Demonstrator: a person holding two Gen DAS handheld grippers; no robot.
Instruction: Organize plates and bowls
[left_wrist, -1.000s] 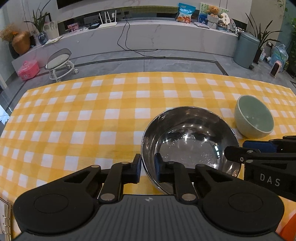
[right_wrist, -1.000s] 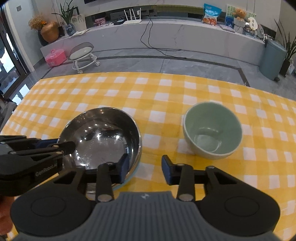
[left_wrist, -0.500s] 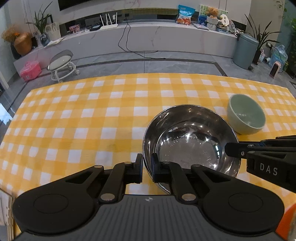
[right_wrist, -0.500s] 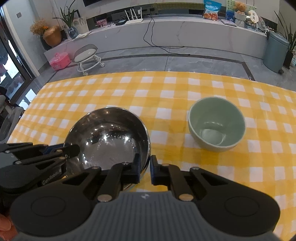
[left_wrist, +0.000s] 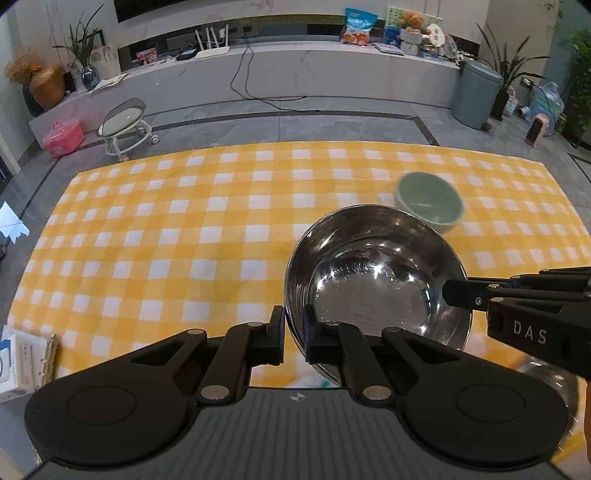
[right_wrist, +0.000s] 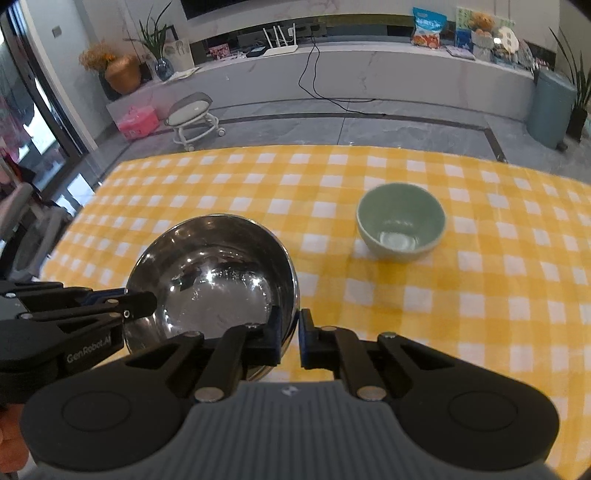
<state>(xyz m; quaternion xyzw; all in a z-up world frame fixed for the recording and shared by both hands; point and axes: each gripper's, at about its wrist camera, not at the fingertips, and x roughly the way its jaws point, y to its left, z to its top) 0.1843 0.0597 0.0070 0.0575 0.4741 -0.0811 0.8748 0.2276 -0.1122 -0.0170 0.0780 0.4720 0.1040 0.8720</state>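
A shiny steel bowl is held by both grippers, raised above the yellow checked tablecloth. My left gripper is shut on its near-left rim. My right gripper is shut on its right rim; the bowl shows in the right wrist view too. The right gripper enters the left wrist view from the right; the left gripper enters the right wrist view from the left. A light green ceramic bowl stands upright on the cloth, beyond and to the right; it also shows in the left wrist view.
Another steel vessel lies blurred at the lower right of the left wrist view. A white binder or box sits at the table's near-left corner. Beyond the table's far edge is grey floor with a small stool and a bin.
Both grippers closed on the steel bowl's rim and lifted it off the cloth. The green bowl now sits farther off in both views.
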